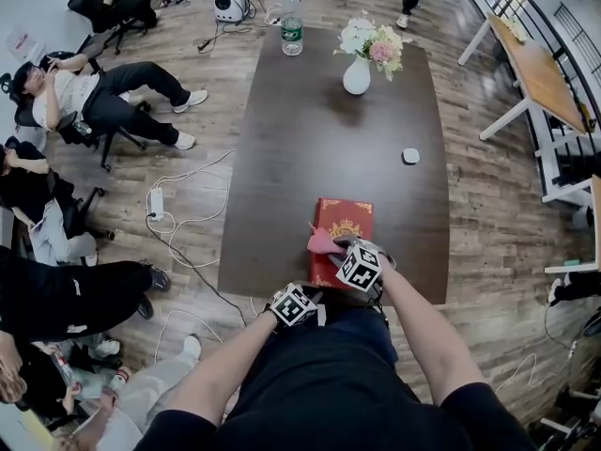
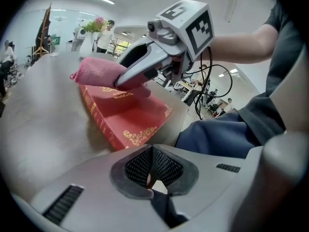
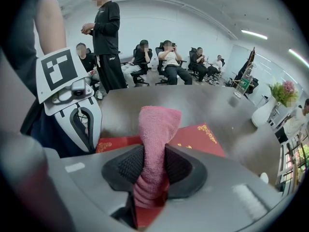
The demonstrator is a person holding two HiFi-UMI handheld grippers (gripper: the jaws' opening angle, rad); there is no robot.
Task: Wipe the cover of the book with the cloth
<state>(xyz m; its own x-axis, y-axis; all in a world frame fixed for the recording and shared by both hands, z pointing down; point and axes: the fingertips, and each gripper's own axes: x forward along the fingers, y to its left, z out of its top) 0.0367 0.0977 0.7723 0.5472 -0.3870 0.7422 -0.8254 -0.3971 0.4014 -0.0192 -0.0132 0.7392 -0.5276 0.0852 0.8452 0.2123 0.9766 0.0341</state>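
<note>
A red book (image 1: 343,235) with gold ornament lies flat near the front edge of the dark table (image 1: 282,158). My right gripper (image 1: 349,252) is shut on a pink cloth (image 1: 324,243), which rests on the book's cover (image 2: 128,108). In the right gripper view the cloth (image 3: 157,134) stands clamped between the pads, with the book (image 3: 198,137) under it. My left gripper (image 1: 299,301) hovers at the table's near edge, just left of the book's near corner; its jaws are closed with nothing between them (image 2: 152,170).
A white vase of flowers (image 1: 359,64) and a water bottle (image 1: 292,24) stand at the table's far end. A small white object (image 1: 410,156) lies at the right side. Seated people (image 1: 103,97) and cables (image 1: 178,214) fill the floor to the left.
</note>
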